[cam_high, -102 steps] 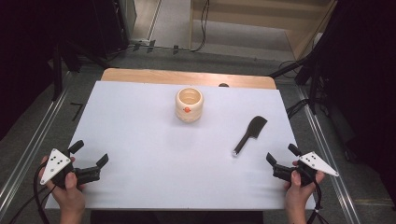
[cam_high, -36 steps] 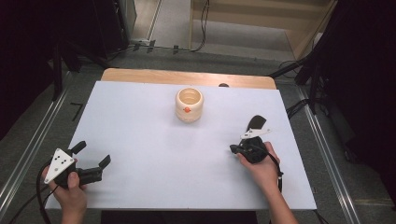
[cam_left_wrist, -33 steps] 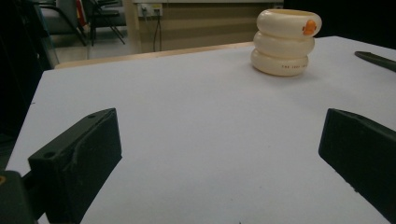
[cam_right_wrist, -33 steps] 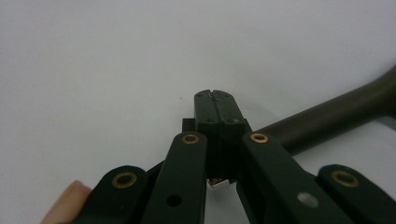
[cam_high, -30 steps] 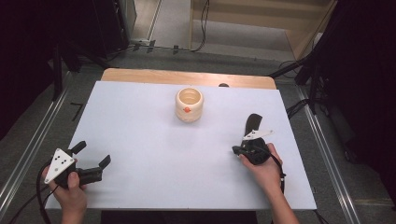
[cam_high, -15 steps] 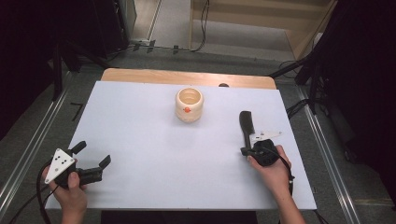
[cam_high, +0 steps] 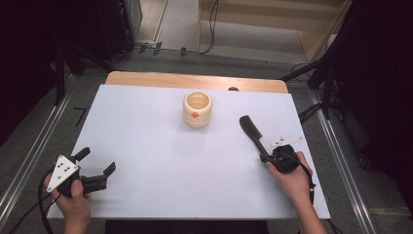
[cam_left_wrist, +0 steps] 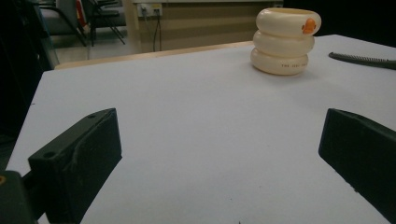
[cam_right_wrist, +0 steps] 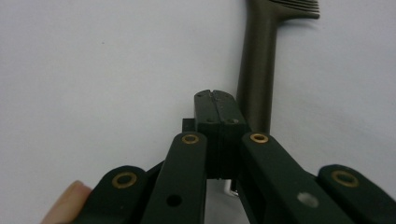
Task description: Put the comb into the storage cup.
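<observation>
Resting low at the near right part of the surface [cam_high: 146, 146], the right tongs [cam_right_wrist: 215, 100] have their jaws pressed flat together, pad against pad, with nothing between them. Just beside them lies a dark comb [cam_high: 252, 132]: in the right gripper view its handle runs up along the right side of the closed jaws to the toothed head at the top edge, and whether the jaws actually touch the handle cannot be told. From the high view the comb lies flat on the white surface, angled from the right tongs [cam_high: 267, 158] up and leftward, its toothed end pointing roughly toward the cup. The person's right hand [cam_high: 292, 173] wraps the gripper body from behind.

The left tongs [cam_high: 100, 163] sit at the near left corner of the surface, jaws spread wide and holding nothing; in the left gripper view the two black jaws stand far apart with bare white surface between them. The left hand [cam_high: 70, 197] grips them from below, a cable trailing off toward the bottom edge.

A cream ribbed cup [cam_high: 197, 109] with a small orange mark stands upright toward the far middle of the surface, well apart from both tongs and some way left of the comb's head. A wooden board [cam_high: 146, 78] shows along the far edge of the white sheet.
</observation>
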The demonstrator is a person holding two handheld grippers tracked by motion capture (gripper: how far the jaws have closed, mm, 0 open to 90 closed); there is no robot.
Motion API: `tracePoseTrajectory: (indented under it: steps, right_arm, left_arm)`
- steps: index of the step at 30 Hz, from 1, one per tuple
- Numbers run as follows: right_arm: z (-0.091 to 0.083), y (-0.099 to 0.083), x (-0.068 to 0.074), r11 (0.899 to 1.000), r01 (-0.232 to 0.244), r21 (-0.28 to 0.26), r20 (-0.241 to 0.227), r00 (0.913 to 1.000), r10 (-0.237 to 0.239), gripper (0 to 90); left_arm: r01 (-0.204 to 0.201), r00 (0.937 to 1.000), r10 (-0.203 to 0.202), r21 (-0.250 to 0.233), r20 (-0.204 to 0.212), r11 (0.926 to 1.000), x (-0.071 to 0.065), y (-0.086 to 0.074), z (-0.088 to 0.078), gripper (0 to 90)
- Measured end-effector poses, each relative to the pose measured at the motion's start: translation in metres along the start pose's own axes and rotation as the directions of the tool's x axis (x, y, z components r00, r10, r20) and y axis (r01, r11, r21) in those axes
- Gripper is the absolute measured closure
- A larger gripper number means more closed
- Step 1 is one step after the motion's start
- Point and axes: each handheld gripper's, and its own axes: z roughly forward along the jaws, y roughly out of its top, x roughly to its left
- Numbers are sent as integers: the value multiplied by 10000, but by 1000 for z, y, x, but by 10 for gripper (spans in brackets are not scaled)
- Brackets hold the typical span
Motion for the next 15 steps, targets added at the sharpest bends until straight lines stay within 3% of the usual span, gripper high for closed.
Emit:
tracePoseTrajectory:
  steps: [11, 15]
  right_arm:
    - [-1, -1, -11, 9995, -7, 302, 138, 9999, 3, 879]
    - [-3, 0, -9, 9980, 561, 290, -48, 9984, -560, 878]
  left_arm:
    - [-16, 10000, 16, 23, -28, 10000, 0, 0, 0, 0]
    - [22, 10000, -22, -4, -42, 10000, 0, 0, 0, 0]
